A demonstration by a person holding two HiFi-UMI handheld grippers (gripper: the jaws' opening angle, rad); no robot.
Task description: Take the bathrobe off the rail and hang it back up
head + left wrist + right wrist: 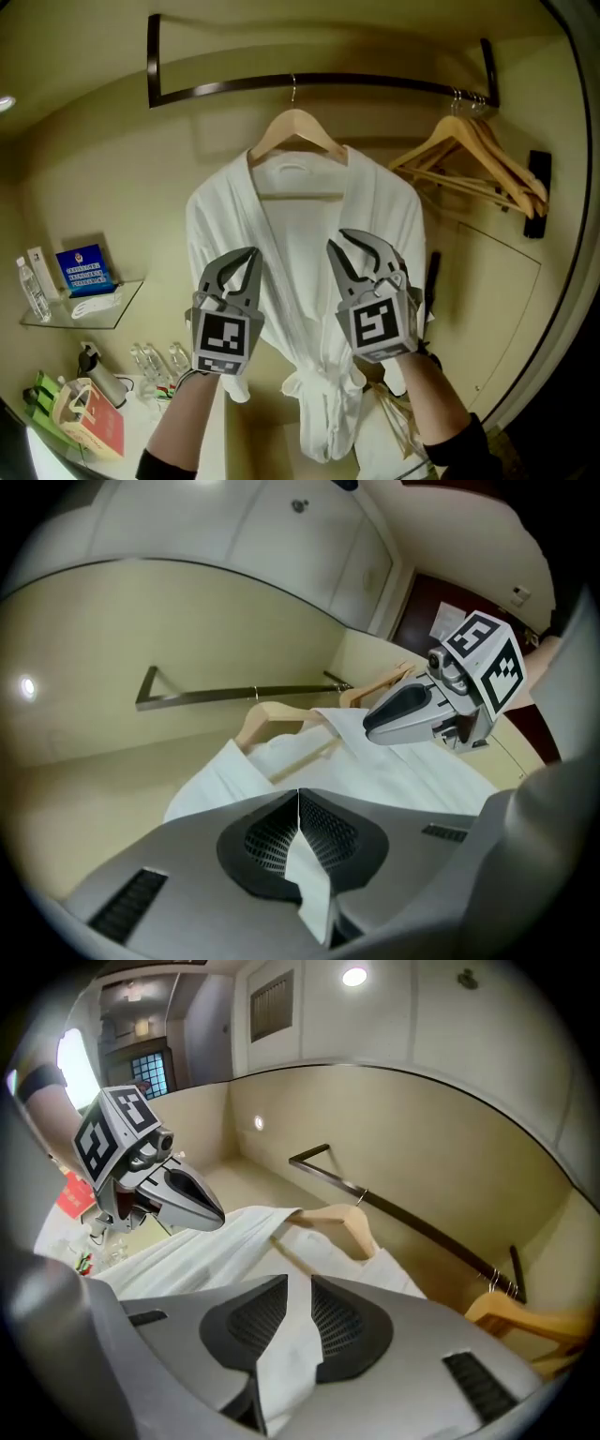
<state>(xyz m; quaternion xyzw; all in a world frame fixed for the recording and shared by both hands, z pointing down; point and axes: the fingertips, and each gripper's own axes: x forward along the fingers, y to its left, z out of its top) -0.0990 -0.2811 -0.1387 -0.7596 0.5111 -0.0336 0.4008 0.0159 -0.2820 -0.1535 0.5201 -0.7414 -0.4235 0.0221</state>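
Observation:
A white bathrobe (pixel 296 281) hangs on a wooden hanger (pixel 298 127), hooked over a dark rail (pixel 375 82) in a beige closet niche. Both grippers are raised side by side in front of the robe's chest. My left gripper (pixel 251 251) has its jaws shut tip to tip, and I see no cloth pinched in it. My right gripper (pixel 339 238) stands a little open, a narrow gap between its pads with only the robe behind. The left gripper view shows its own shut tips (pixel 298 794) before the robe (pixel 403 771). The right gripper view shows its own parted tips (pixel 300 1283), the hanger (pixel 342 1227) and the rail (pixel 412 1227).
Several empty wooden hangers (pixel 487 159) hang at the rail's right end. A glass shelf (pixel 127 302) on the left wall carries a blue box (pixel 82 267) and a small bottle (pixel 33 291). Below it are water bottles (pixel 159 358) and a red box (pixel 94 422).

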